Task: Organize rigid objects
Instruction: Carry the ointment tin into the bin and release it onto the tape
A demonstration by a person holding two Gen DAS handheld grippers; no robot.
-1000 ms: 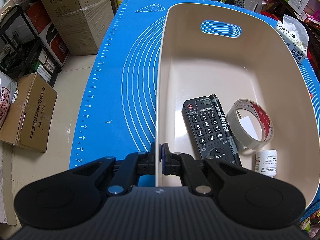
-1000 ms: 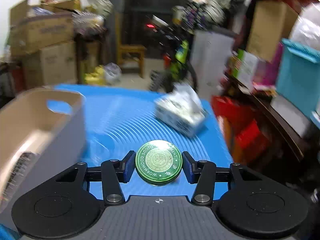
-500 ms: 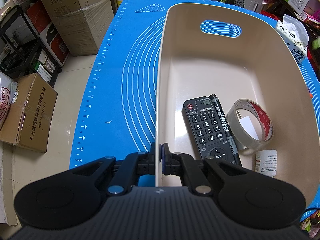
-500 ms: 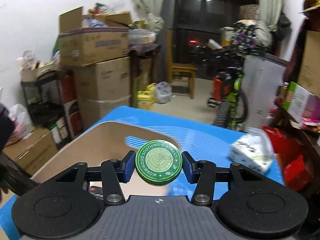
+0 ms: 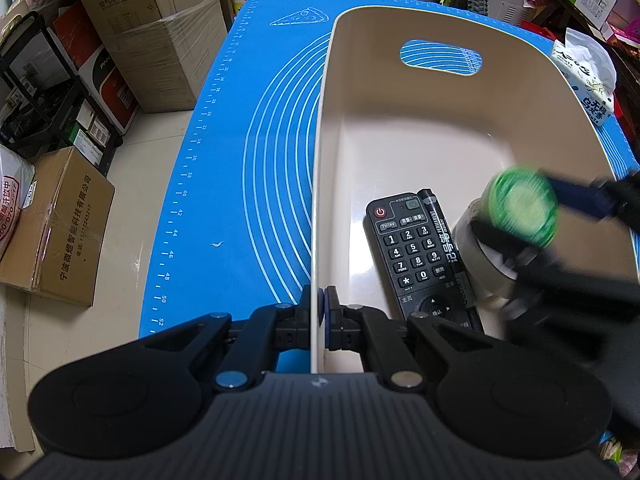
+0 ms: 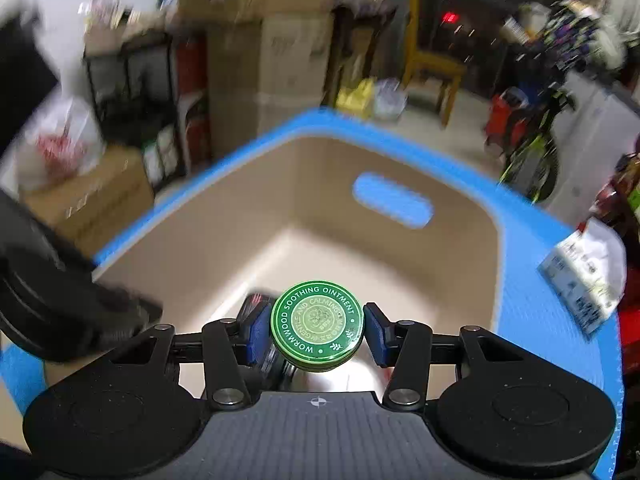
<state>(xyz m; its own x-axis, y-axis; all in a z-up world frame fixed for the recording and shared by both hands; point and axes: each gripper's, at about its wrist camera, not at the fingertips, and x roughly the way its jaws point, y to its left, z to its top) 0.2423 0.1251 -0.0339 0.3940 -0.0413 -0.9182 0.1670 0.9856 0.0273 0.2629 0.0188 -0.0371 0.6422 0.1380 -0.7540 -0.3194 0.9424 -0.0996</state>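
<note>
The right gripper (image 6: 317, 338) pinches a green tin (image 6: 317, 326) by its rim between its blue pads, holding it above the near end of the bin (image 5: 320, 168). The left gripper (image 5: 319, 322) has its jaws pressed together on the bin's left wall, steadying it. Inside the bin lie a remote (image 5: 412, 256), a marker (image 5: 444, 240) touching its side, and a tape roll (image 5: 480, 248) directly under the tin.

The likely risk is the drop: released from this height, the round tin may land on the tape or the remote, bounce, roll on edge, or knock the marker about. The grip covers only two small spots on a curved rim, so a tilt could let it slip early. If the left jaws loosen, the bin could shift.

The desk is covered by a blue mat (image 5: 248, 160) with printed rings and ruler marks; a tissue pack (image 5: 588, 88) sits beside the bin. Around it the room is crowded with cardboard boxes (image 5: 160, 20), shelving, a chair and a bike.
</note>
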